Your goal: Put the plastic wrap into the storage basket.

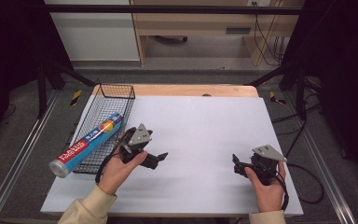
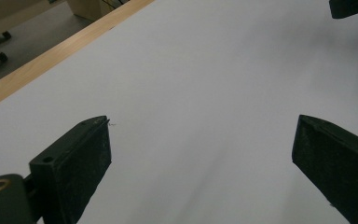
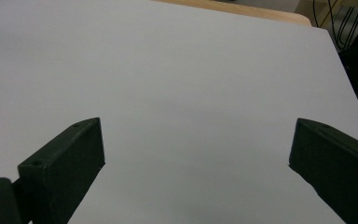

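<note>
Both the left gripper and the right gripper hover released over the white table sheet, while the blue cylindrical food-wrap roll lies in the black wire basket, so probably a grasp comes next.

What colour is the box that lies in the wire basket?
The box is mostly blue, with white lettering and a red-orange patch; the high view shows it best.
</note>
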A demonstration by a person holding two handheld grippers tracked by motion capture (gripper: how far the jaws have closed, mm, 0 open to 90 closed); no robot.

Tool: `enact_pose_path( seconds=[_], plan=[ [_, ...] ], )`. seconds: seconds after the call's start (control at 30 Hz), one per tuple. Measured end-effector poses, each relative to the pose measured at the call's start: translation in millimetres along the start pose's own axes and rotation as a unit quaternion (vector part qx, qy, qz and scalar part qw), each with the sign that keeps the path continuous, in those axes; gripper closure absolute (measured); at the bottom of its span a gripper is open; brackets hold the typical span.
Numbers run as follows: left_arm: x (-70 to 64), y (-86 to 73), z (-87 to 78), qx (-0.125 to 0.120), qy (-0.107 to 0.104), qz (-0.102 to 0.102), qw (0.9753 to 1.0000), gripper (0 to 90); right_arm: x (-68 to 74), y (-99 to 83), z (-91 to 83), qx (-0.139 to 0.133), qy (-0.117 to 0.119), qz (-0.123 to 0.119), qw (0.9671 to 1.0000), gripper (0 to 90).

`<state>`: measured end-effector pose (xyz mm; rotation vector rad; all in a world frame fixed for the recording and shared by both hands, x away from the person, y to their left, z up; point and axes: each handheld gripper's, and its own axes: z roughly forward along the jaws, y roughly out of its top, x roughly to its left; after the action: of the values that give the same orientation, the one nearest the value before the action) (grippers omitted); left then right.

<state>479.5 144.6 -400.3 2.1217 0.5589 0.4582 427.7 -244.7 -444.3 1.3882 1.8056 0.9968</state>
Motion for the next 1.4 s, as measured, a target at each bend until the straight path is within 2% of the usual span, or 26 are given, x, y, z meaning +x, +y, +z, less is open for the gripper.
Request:
enact_pose_path(
  seconds=[0.37,0.67,0.83,1.1,1.2,1.4],
  plan=[
    [-7.5,-15.6,24.1,-0.013,-0.015,0.016,0.9997,4.6,-9.1,-7.6,-5.4,0.008,-0.003,0.005,0.9999,3.5],
    [-8.7,-25.4,31.4,-0.008,-0.013,0.025,0.9996,4.6,-14.2,-11.4,-6.1,0.015,-0.006,0.01,0.9998,3.6],
    [-6.6,-35.6,35.4,-0.006,-0.014,0.011,0.9998,4.6,-16.8,-15.1,-4.3,0.028,-0.003,0.013,0.9995,3.6],
    [-7.6,-52.4,36.1,-0.02,-0.015,-0.015,0.9996,4.8,-17.0,-20.6,1.8,0.056,0.013,0.009,0.9983,3.9],
    [-10.7,-58.3,33.4,-0.012,-0.015,-0.011,0.9998,4.7,-16.0,-21.1,2.1,0.055,0.014,0.003,0.9984,3.8],
    [-14.2,-63.2,20.1,-0.026,0.006,-0.013,0.9996,4.7,-15.8,-24.0,6.6,0.068,0.005,0.001,0.9977,5.6]
  ],
)
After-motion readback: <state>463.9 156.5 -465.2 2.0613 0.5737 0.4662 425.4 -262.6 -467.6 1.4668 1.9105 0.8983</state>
